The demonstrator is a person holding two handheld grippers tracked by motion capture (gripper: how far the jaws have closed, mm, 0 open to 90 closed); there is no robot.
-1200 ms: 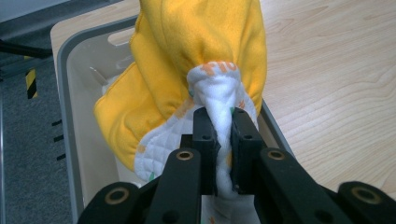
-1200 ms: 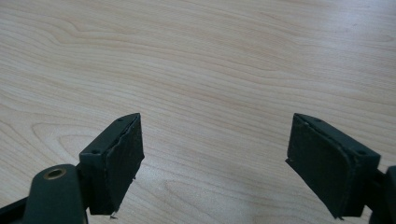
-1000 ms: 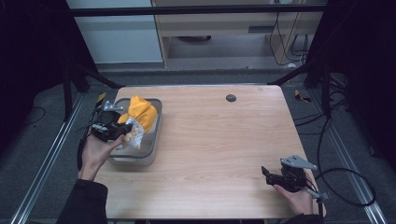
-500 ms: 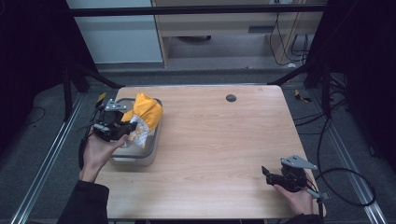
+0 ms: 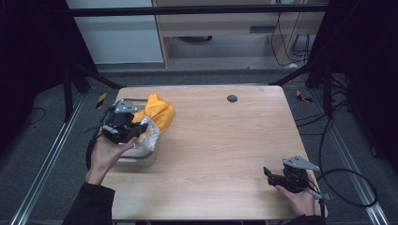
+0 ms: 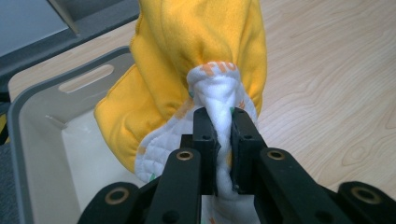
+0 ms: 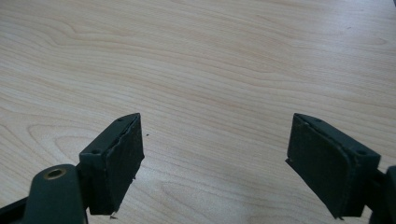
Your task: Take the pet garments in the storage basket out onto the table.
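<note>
The yellow cloth (image 5: 158, 112), pinched tight in the left claw (image 6: 223, 154), has been lifted up over the grey bin (image 5: 141, 157), while the right claw (image 7: 219, 163) is kept spread apart, holding nothing.

**Yellow cloth bunched over the bin**

Your cloth (image 6: 196, 60) is yellow outside with a white quilted, orange-printed lining. It hangs gathered and crumpled, pinched at the white fold, above the grey bin's (image 6: 28, 107) right edge.
</note>
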